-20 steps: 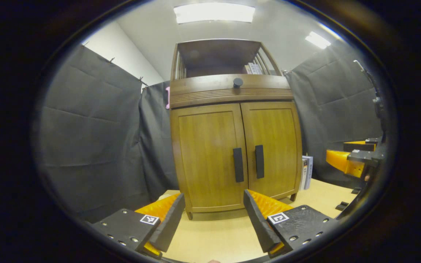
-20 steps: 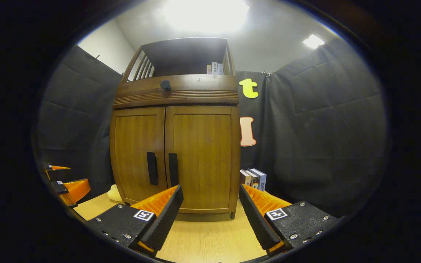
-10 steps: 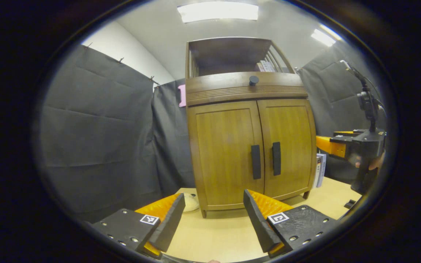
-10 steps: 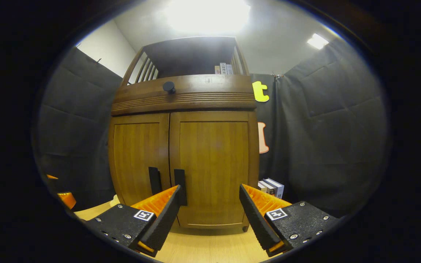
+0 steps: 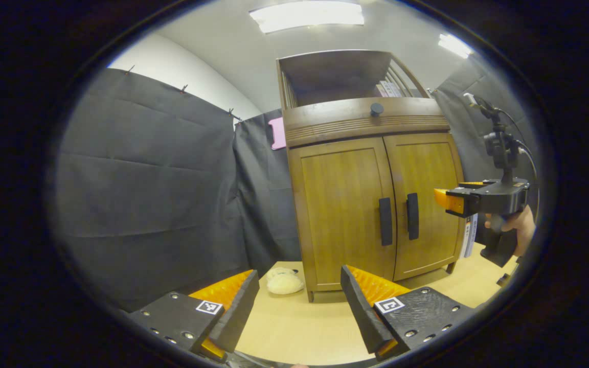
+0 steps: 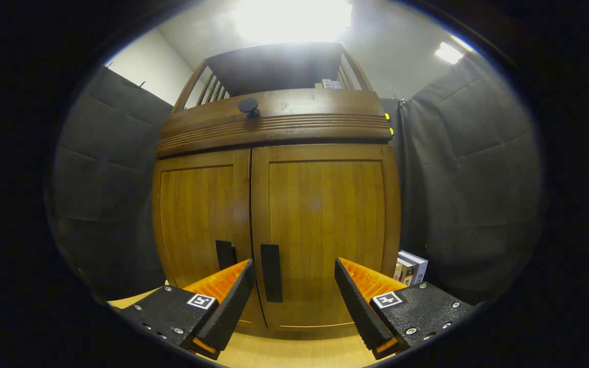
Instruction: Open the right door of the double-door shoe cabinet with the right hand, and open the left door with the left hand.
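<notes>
Right gripper (image 6: 292, 294): jaws spread wide apart, holding nothing, pointed at the shoe cabinet (image 6: 279, 204) from close in; the right door's handle (image 6: 271, 272) sits between the jaws, nearer the left one, not touched. Right door (image 6: 325, 230) closed, flush with left door (image 6: 200, 214), also closed; left door's handle (image 6: 225, 254) partly hidden behind one jaw. Left gripper (image 5: 297, 306): jaws likewise wide apart and empty, low over the desk (image 5: 294, 327), well back from the cabinet and off to the cabinet's left front corner. In the left gripper view both handles show side by side at the door seam, and the right gripper with the hand (image 5: 522, 230) holding it hangs in front of the right door, near it, not touching. A round knob (image 6: 248, 106) sits on the band above the doors. Books (image 6: 411, 266) stand just right of the cabinet; a pale soft lump (image 5: 284, 281) lies on the desk by the cabinet's left foot.
</notes>
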### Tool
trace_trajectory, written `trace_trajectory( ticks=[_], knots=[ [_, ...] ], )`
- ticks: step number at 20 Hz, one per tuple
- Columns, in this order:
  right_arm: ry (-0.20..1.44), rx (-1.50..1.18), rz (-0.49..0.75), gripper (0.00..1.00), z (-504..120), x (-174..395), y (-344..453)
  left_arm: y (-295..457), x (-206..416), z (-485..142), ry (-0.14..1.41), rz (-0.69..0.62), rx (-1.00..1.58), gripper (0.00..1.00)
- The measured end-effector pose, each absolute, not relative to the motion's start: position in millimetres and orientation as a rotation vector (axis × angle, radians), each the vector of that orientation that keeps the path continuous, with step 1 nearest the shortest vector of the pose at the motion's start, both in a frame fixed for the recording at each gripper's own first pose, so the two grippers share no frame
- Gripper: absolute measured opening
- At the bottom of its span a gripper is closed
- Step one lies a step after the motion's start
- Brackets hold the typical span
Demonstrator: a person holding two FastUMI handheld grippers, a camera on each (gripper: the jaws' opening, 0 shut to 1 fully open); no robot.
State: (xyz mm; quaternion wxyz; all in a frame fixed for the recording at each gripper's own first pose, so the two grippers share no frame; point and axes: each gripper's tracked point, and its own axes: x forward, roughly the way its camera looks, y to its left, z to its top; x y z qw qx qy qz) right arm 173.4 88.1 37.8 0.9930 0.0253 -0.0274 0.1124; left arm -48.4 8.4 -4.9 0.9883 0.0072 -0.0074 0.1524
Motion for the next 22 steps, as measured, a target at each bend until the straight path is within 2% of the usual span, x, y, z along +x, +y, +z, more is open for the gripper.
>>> trace_trajectory(
  ticks=[13,15,18,22],
  knots=[
    [0.035,0.068,0.239,0.95,8,244,135,15,-52,-9,0.024,0.389,0.015,0.92],
    [0.043,0.063,0.242,0.92,6,253,140,14,-50,-10,0.026,0.390,0.021,0.92],
    [0.069,0.056,0.262,0.80,-5,266,153,14,-51,-12,0.033,0.388,0.015,0.92],
    [0.128,0.054,0.260,0.55,-25,276,163,15,-50,-12,0.035,0.396,0.019,0.92]
  ],
)
